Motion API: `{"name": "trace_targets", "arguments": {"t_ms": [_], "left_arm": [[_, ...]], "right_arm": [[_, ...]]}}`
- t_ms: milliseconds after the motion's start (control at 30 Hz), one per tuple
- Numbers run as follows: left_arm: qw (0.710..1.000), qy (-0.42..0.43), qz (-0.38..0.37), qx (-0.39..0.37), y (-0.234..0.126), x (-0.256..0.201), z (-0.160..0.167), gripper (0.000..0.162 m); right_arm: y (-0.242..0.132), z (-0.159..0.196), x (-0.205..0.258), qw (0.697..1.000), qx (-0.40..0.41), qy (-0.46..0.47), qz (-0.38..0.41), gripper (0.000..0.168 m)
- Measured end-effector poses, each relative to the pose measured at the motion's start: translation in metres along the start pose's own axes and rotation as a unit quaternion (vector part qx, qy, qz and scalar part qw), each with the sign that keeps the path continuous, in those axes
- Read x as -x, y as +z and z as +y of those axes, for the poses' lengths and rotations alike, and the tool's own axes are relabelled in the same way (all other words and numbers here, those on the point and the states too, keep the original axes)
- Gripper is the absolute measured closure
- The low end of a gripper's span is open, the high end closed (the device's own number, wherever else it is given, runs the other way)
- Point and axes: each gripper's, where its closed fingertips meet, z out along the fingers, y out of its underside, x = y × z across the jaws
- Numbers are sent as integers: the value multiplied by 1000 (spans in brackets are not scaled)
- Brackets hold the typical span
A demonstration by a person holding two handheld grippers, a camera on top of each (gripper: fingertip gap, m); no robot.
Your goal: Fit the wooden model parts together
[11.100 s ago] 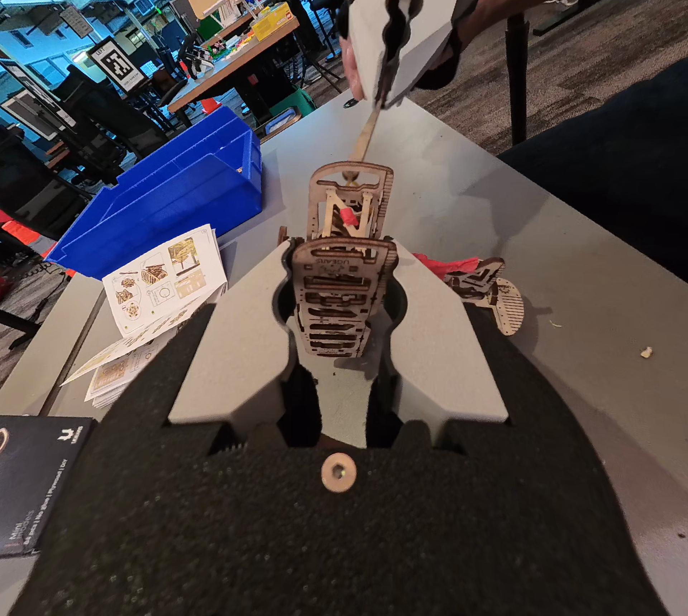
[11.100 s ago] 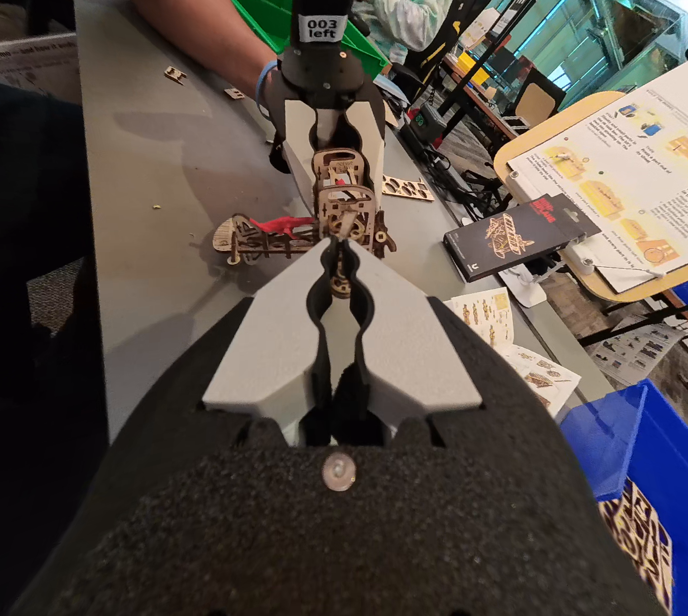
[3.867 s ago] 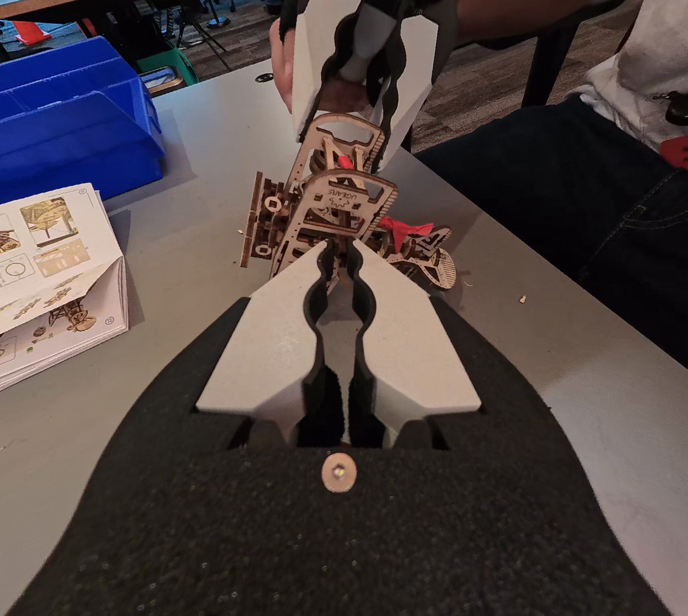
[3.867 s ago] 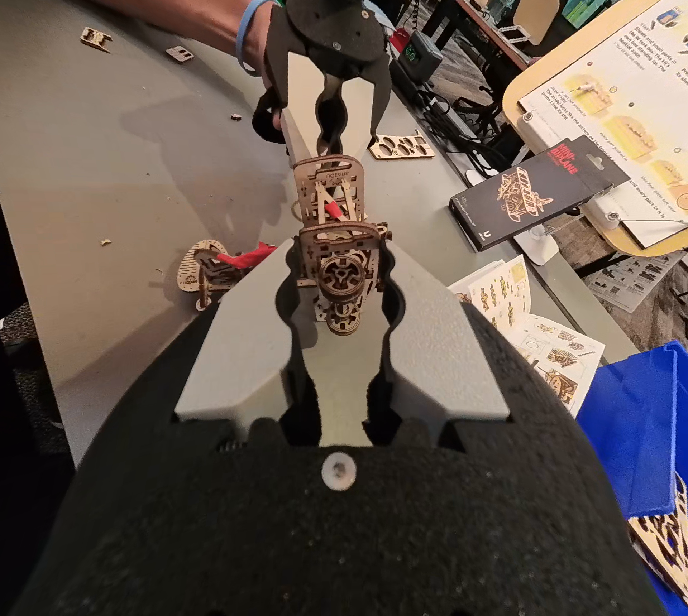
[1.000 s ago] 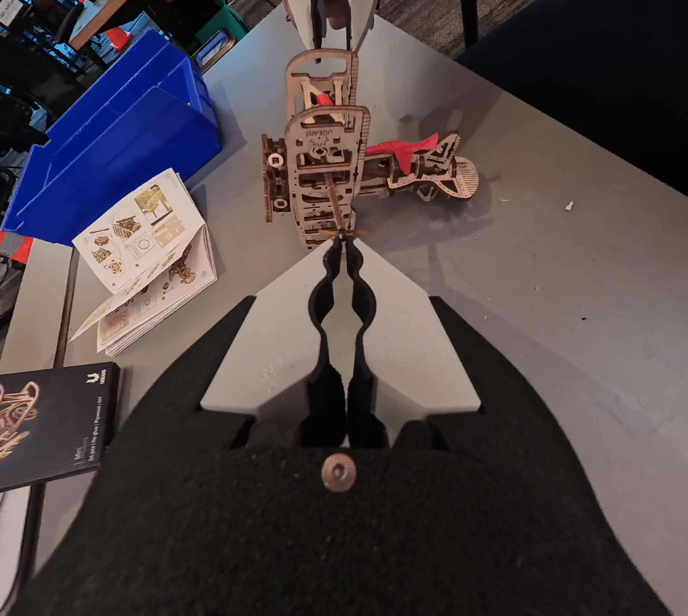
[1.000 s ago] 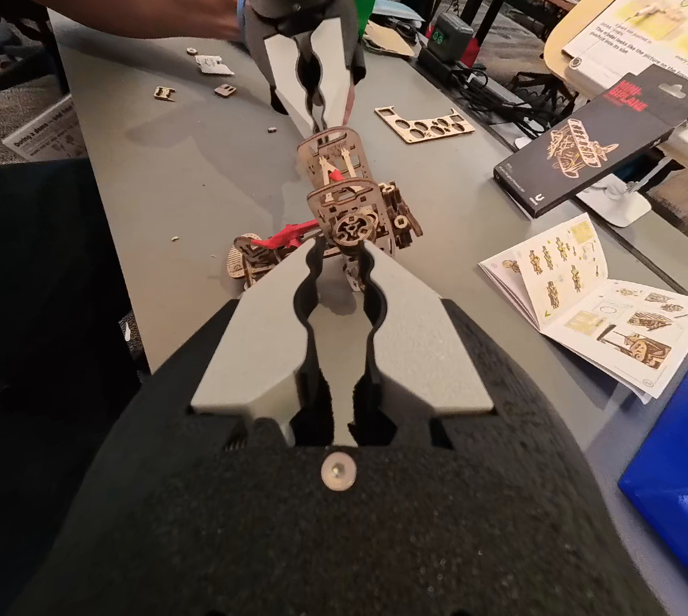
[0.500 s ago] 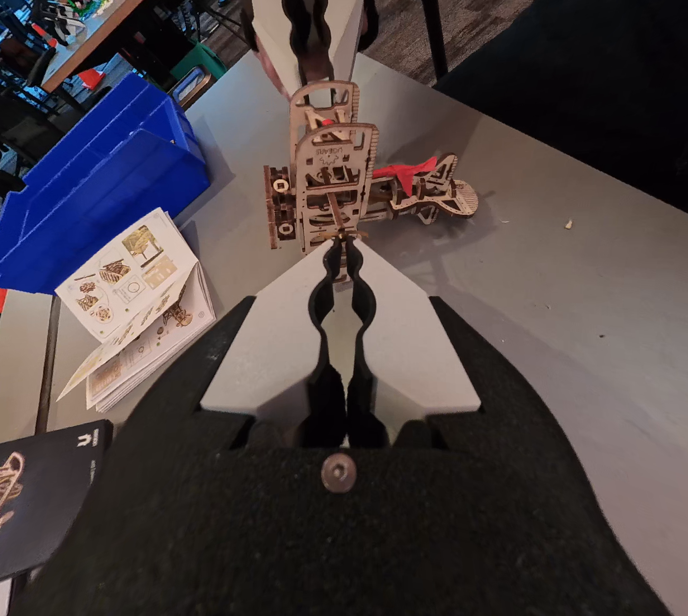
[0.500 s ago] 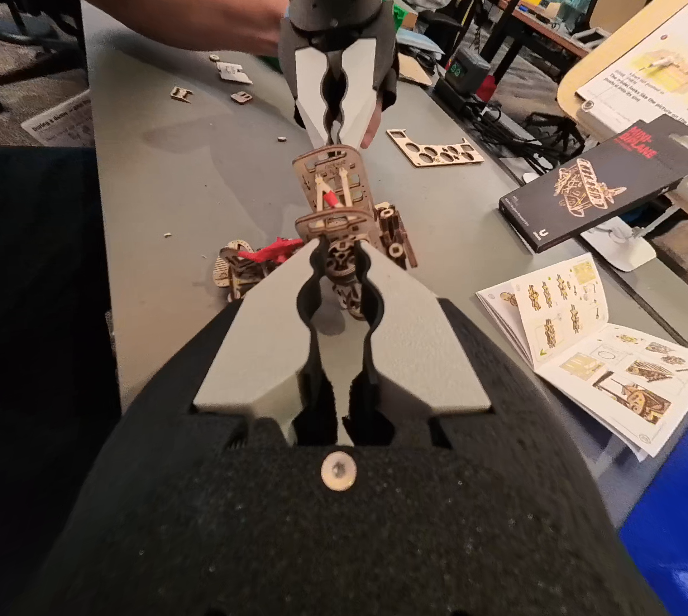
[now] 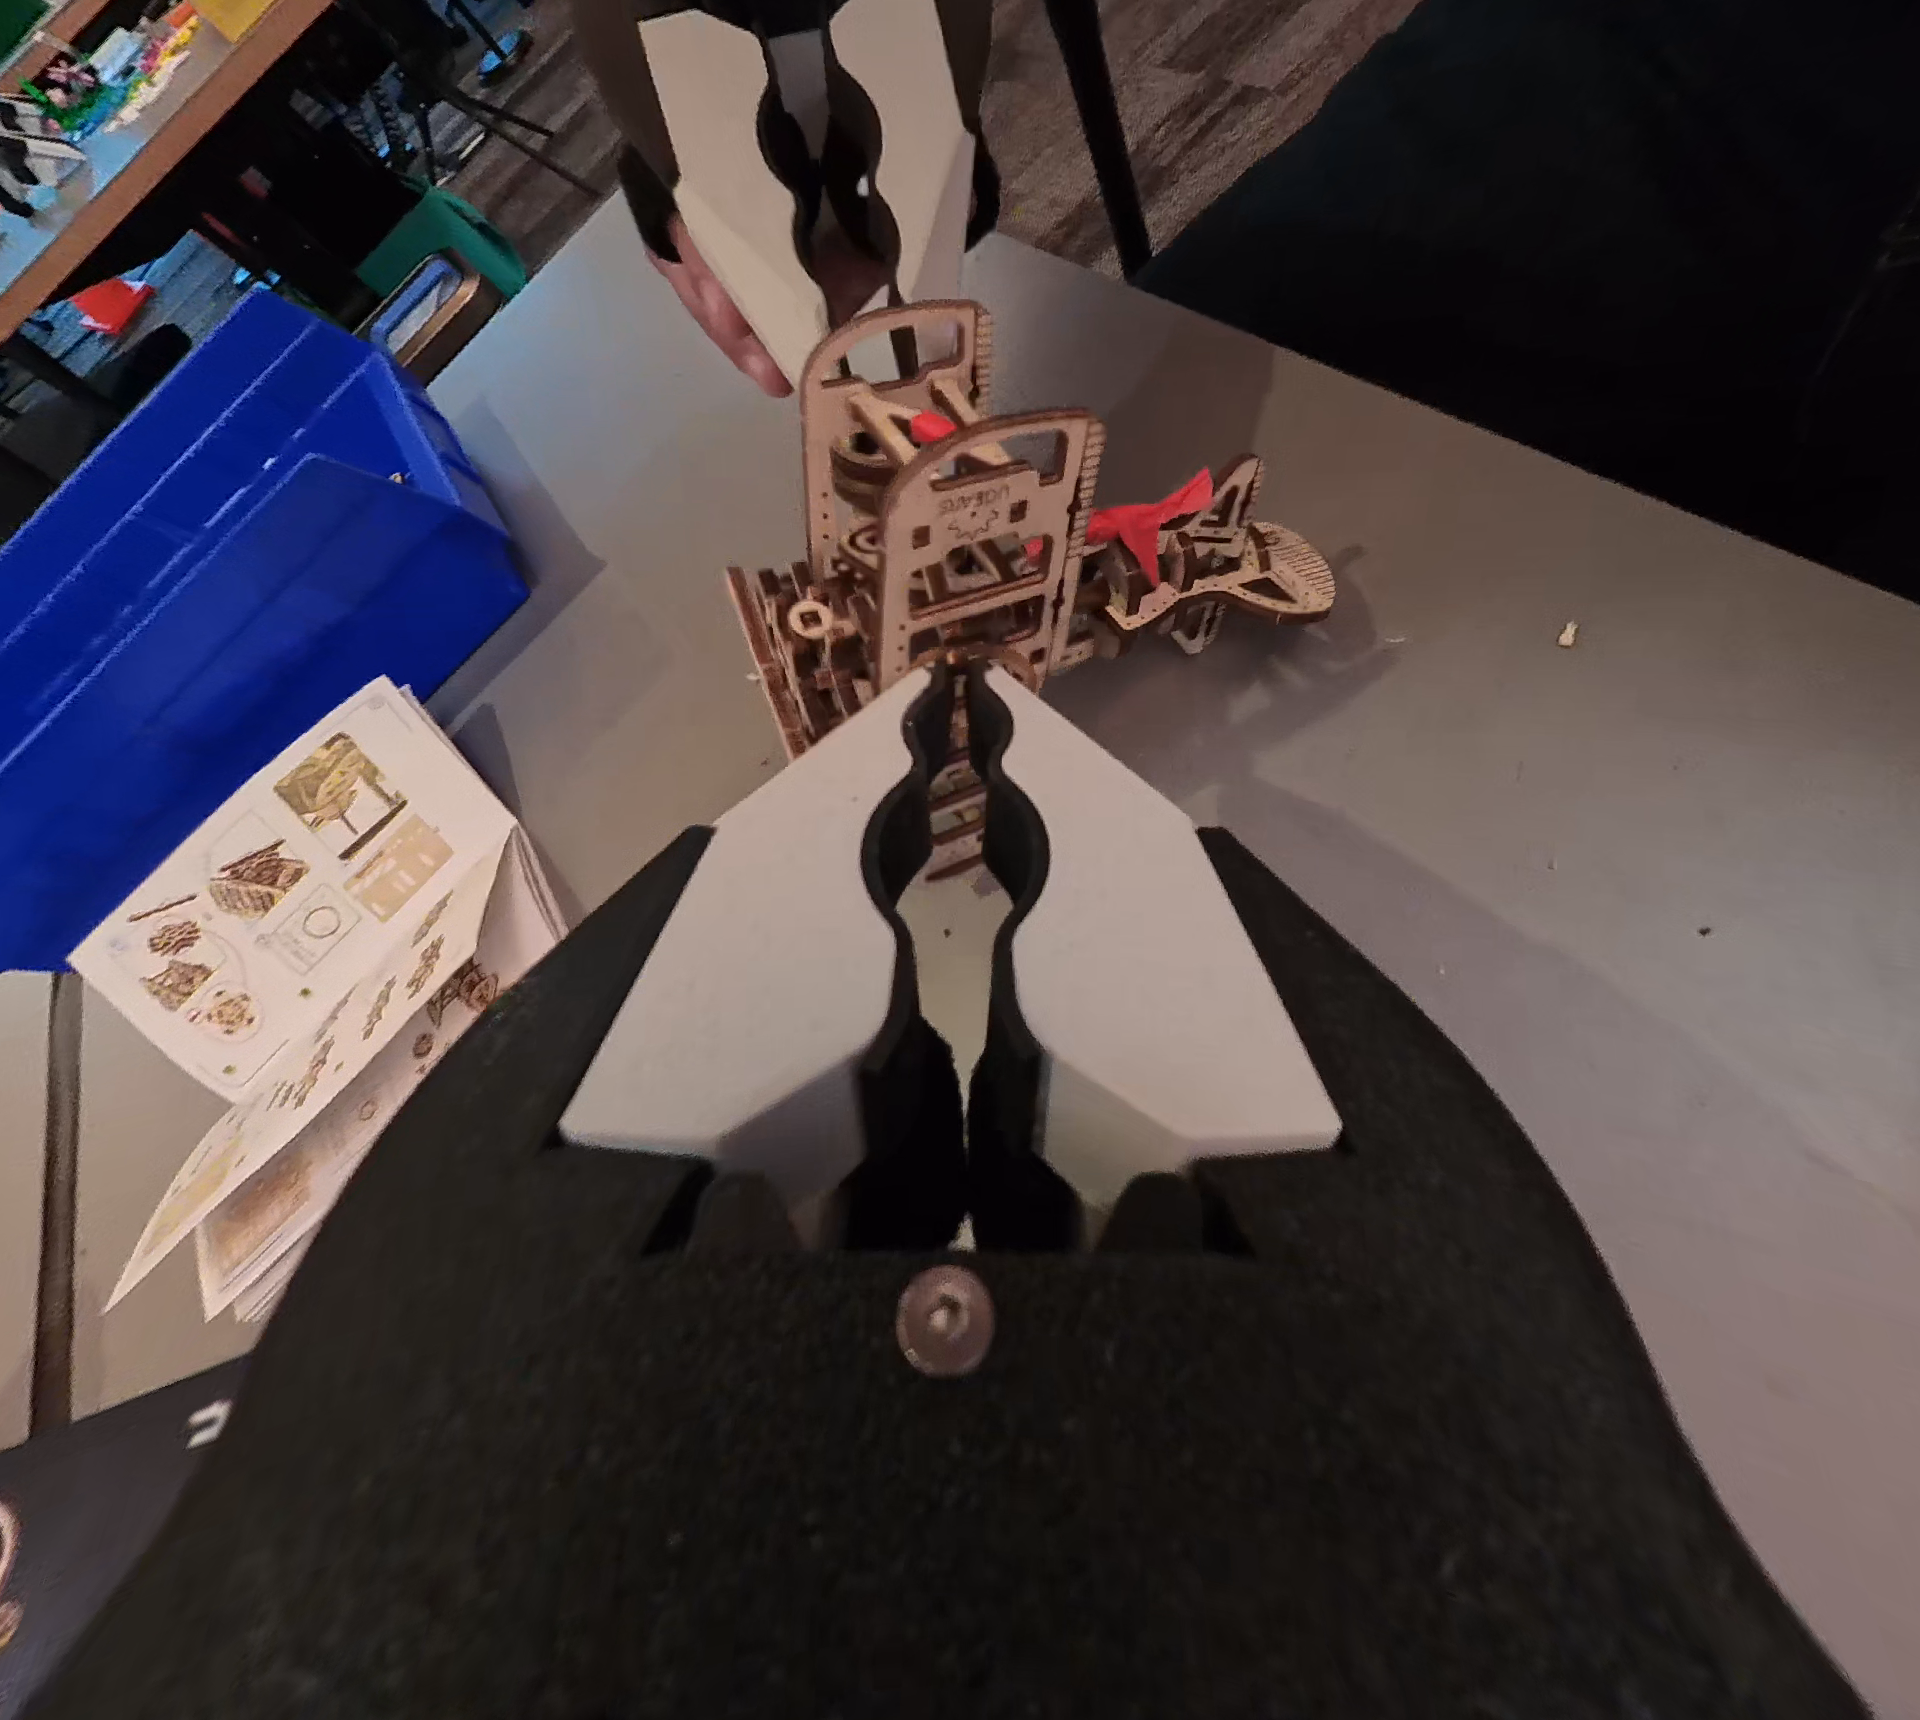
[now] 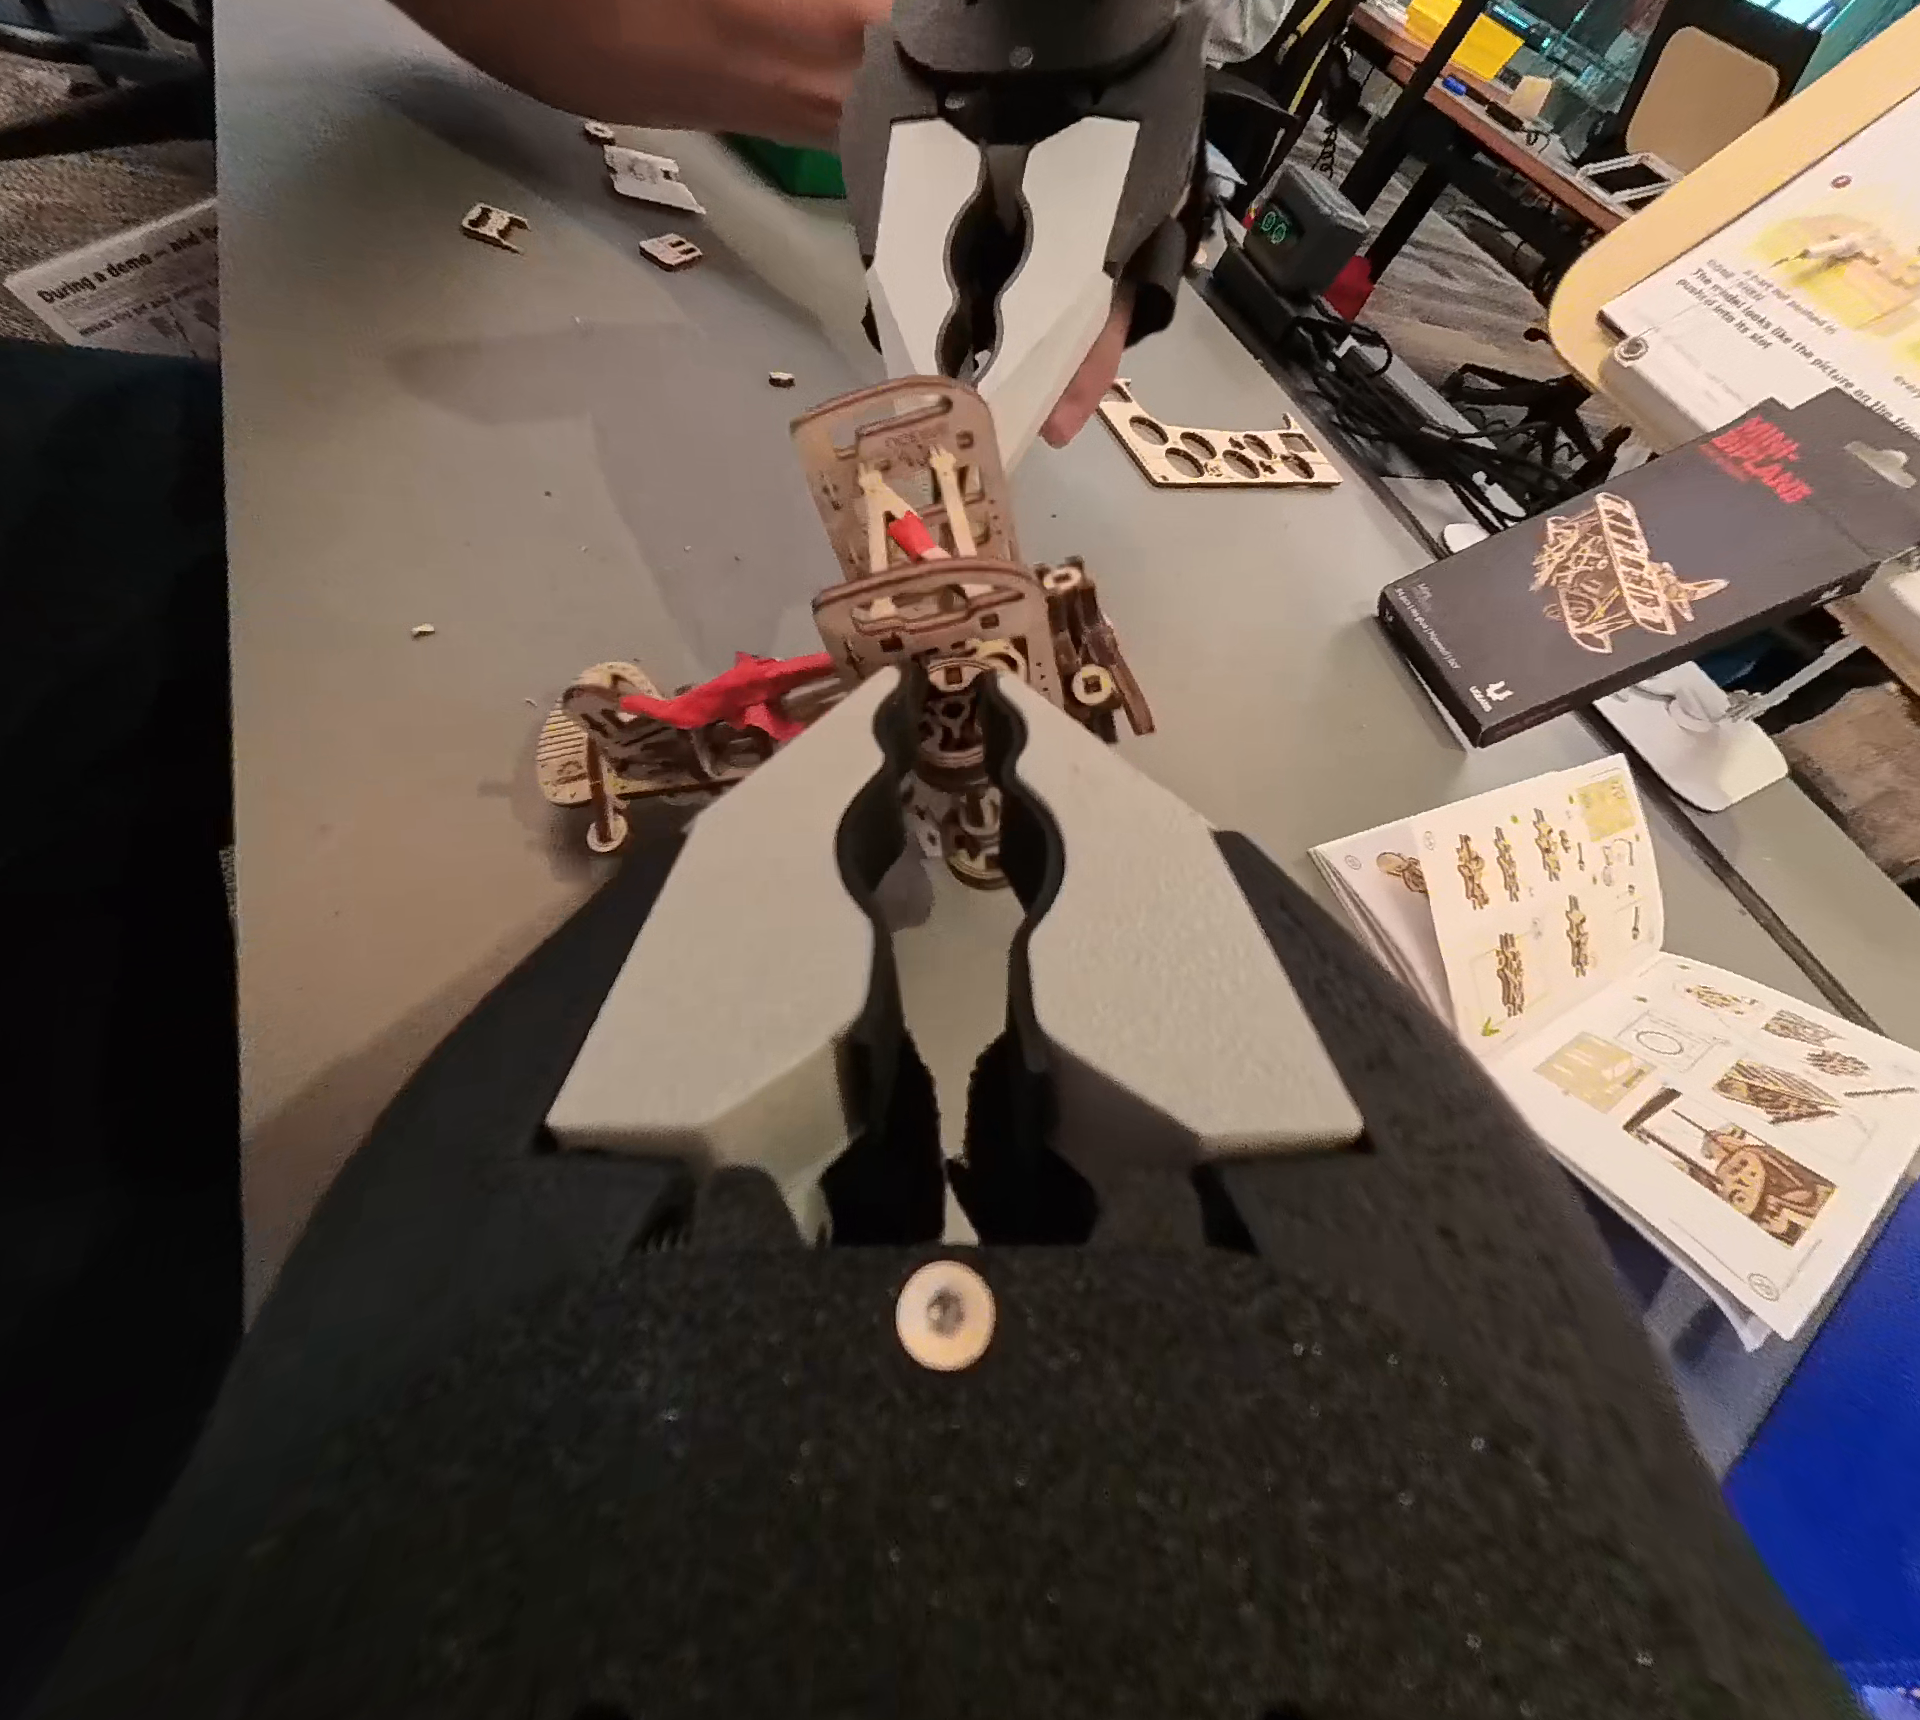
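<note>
The wooden biplane model lies on its side on the grey table, wings upright, red strip at the tail. It also shows in the right wrist view. My left gripper is shut on a thin wooden pin that sticks out of the near wing. From the right wrist view it pinches at the far wing's top. My right gripper is narrowly open, its fingers either side of a round wheel part under the near wing. I cannot tell if the pads touch it. It shows opposite in the left wrist view.
A blue bin and an open instruction booklet lie left of the model. In the right wrist view a black box, the booklet, a punched wooden sheet and small loose pieces lie on the table. The left gripper's tips are roughly 6 cm from the right gripper's.
Both grippers have come closer to the model. My right fingers have slid over the wheel part and narrowed a little. The model has turned slightly. Eleven seconds ago my left held the wing.
</note>
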Motion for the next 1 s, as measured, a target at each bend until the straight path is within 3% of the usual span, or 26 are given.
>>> {"name": "trace_targets", "arguments": {"t_ms": [367,667,1000], "left_arm": [[989,-104,51,-95,3,-7,-8,162],[965,-171,134,-146,4,-16,-14,162],[961,-187,157,-126,4,-22,-14,162]], "right_arm": [[-1,1,7,999,2,-31,-6,158],[3,-4,11,989,-7,-149,13,156],[-6,-8,15,995,-21,-94,-4,151]]}}
